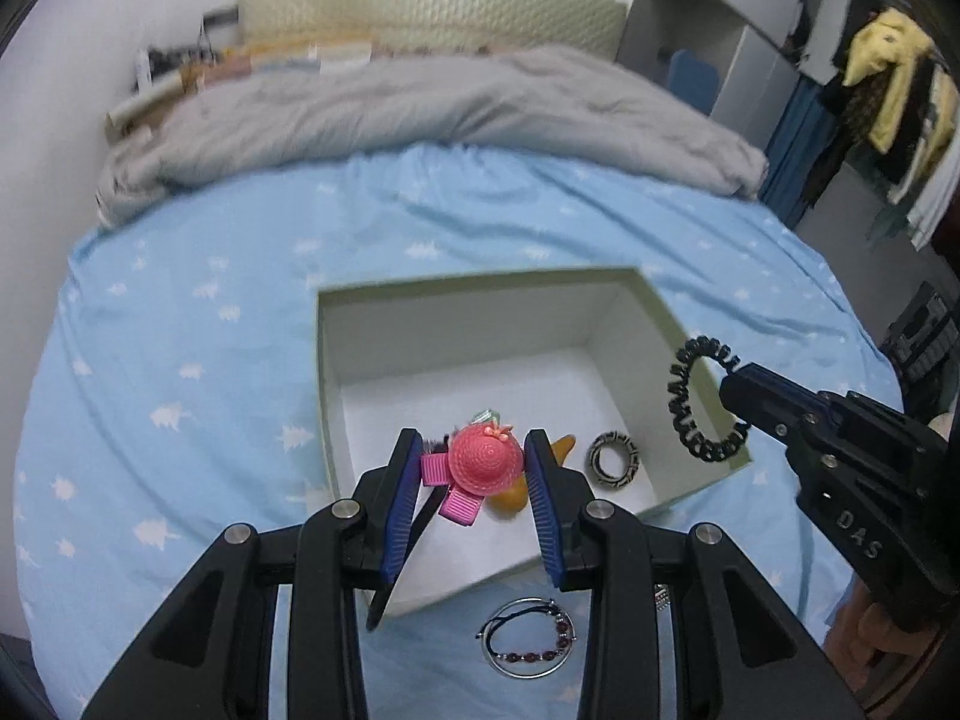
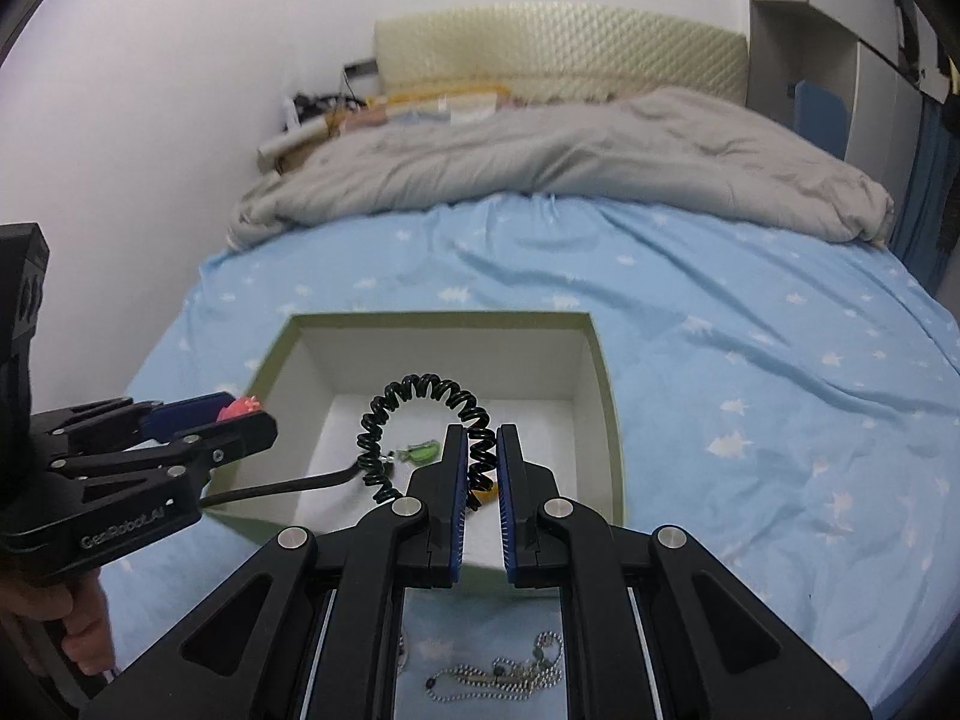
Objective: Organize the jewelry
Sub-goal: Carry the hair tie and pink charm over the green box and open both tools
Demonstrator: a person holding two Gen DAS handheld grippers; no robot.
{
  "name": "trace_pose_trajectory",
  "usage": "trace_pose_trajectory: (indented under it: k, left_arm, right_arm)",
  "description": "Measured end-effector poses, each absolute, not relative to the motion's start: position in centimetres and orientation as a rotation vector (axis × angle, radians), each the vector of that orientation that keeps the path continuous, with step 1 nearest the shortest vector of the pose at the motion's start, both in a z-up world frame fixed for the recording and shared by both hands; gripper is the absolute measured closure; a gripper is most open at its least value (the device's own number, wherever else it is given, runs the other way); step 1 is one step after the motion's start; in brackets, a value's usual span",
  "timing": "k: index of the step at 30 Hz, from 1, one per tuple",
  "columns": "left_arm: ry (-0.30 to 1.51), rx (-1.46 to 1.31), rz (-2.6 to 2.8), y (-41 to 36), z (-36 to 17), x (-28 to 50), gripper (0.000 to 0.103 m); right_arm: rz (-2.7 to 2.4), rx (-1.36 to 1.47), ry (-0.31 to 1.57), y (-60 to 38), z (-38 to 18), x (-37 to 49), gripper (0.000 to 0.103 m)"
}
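Where we look down past our claws, small things lie on the blue bed sheet point(image 1: 198, 324) right in front of us. Near the left claw point(image 1: 474, 456) we see a beaded bracelet point(image 1: 528, 639) inside a thin silver ring. Near the right claw point(image 2: 480, 450) a silver ball chain point(image 2: 498, 678) lies in a loose heap.

Our left claw is clamped on a pink hat hair clip point(image 1: 480, 459). The little hat sits between the two blue pads, and pink ribbon pokes out below it. A long black part of the clip hangs down by the left pad. The clip hangs over the near edge of the open box point(image 1: 480, 312).

Our right claw is squeezed tight on a black curly hair tie point(image 2: 420, 420). The tie stands up in a loop above the claw tips, and it hangs over the box too.

The box sits on the bed, just past the claws. It is white inside with a pale green rim. On its floor we see a striped bangle point(image 1: 613, 459), an orange thing point(image 1: 510, 495) partly hidden by the hat, and a small green thing point(image 2: 420, 452).

Farther back, a grey blanket point(image 1: 420, 108) lies bunched across the bed. Behind it a yellow headboard point(image 1: 432, 3) leans on the white wall.
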State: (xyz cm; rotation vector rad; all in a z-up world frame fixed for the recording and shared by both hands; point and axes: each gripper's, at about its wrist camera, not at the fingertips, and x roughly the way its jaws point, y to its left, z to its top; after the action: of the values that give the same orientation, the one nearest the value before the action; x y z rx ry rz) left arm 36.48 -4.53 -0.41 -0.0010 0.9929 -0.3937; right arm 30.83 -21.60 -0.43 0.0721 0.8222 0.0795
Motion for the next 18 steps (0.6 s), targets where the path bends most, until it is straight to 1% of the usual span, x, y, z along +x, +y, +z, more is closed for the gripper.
trace_pose_trajectory:
  k: [7,15,17,18]
  left_arm:
    - [1.099,0.014,-0.34,-4.5,-2.9,39.0,0.068]
    - [1.114,0.027,-0.316,-4.2,-3.1,39.5,0.068]
    - [1.115,0.02,-0.316,-4.1,-2.9,39.5,0.067]
    - [1.113,0.022,-0.31,-4.0,-2.8,39.6,0.067]
  right_arm:
    - [0.091,0.071,0.926,-21.3,-3.0,33.4,0.096]
    - [0.098,0.083,0.94,-21.9,-3.3,33.5,0.095]
    - [0.096,0.093,0.944,-22.2,-3.2,33.7,0.093]
    - [0.096,0.1,0.943,-22.3,-3.1,33.7,0.087]
